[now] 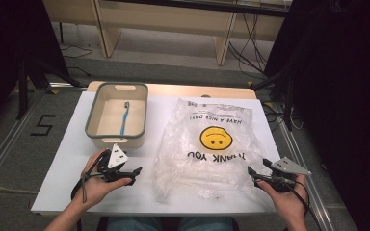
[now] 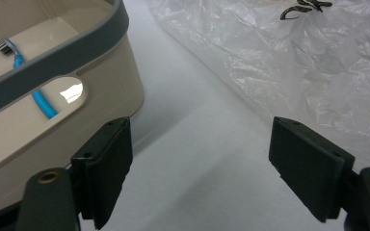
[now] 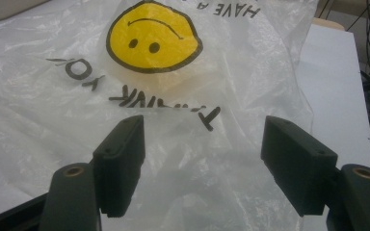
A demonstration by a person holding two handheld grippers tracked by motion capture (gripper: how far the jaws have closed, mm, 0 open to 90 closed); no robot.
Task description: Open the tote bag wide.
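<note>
White bench (image 1: 72, 159) over grey floor, clear smiley plastic bag (image 1: 212, 144) at centre, beige tub (image 1: 118, 115) holding blue toothbrush (image 1: 124, 119) at 10 o'clock, left claw (image 1: 134, 174) open at 8 o'clock, right claw (image 1: 257, 168) open over bag's edge at 4 o'clock

The beige plastic basin with a grey rim (image 2: 53, 62) is running off the left gripper view's left and top edges; its rim is hiding the middle of the blue toothbrush (image 2: 42, 102). The clear crinkled plastic bag with a yellow smiley (image 3: 149, 43) is getting cut off at the right gripper view's edges, its top lettering partly cropped
</note>
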